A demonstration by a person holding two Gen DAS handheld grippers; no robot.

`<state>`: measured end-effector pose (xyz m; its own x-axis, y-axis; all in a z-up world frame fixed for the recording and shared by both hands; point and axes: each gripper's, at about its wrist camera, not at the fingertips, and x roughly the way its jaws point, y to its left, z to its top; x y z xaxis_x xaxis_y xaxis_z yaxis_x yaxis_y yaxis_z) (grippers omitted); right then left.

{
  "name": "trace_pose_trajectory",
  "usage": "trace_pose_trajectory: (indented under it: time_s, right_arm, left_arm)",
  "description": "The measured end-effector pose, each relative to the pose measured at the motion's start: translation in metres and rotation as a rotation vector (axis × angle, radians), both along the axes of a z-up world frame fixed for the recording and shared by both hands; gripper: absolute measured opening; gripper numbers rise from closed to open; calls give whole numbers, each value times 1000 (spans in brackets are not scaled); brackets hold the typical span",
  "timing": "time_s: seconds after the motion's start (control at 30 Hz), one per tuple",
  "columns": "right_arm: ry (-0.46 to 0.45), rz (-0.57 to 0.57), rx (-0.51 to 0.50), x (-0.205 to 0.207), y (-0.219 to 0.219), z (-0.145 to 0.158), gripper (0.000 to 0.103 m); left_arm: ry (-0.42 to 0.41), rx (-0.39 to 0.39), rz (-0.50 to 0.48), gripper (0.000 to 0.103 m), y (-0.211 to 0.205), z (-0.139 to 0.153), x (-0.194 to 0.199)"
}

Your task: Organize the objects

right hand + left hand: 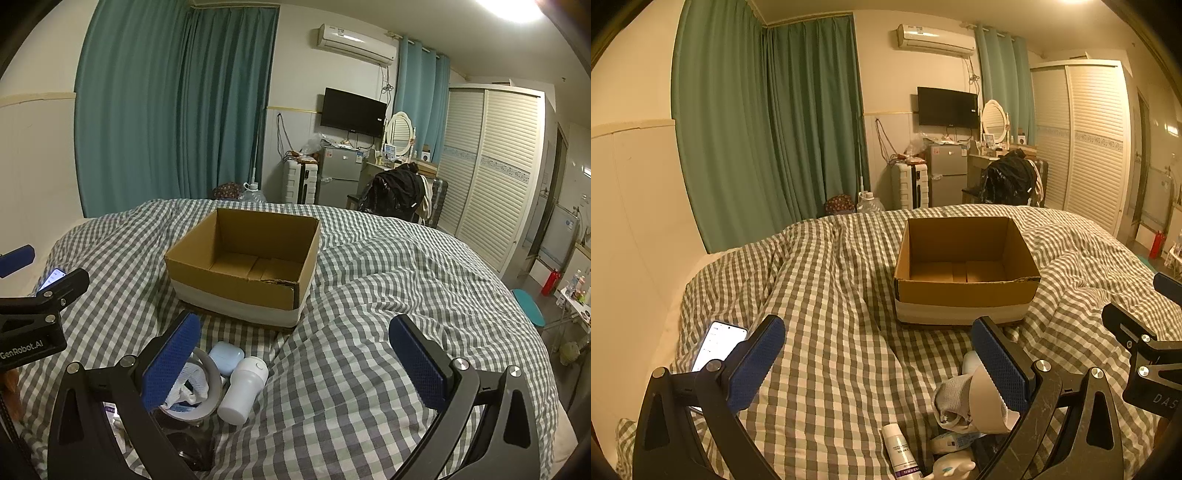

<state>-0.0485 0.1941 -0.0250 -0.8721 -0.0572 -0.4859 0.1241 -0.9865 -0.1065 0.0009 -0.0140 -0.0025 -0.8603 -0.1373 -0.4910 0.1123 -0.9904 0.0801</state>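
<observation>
Tube (900, 458) — cut off by bottom edge

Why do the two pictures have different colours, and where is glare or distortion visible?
Left wrist view: warm yellow cast, so the curtains look green; lamp glare at the top edge; fisheye bends the wardrobe. Right wrist view: cooler, the curtains look teal; strong ceiling-lamp glare top right; edges darken and curve. The cardboard box is sharp in both.

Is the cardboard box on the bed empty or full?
Empty: the cardboard box shows only its bare floor in both views.
</observation>
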Motion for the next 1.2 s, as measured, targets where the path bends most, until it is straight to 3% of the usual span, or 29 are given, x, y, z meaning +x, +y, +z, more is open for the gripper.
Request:
trace_pose_trajectory:
  time_s: [1.2]
  right_arm:
    - [8,14,7,6,-4,6,103]
  left_arm:
    - [-16,4,5,103,-3,3,2]
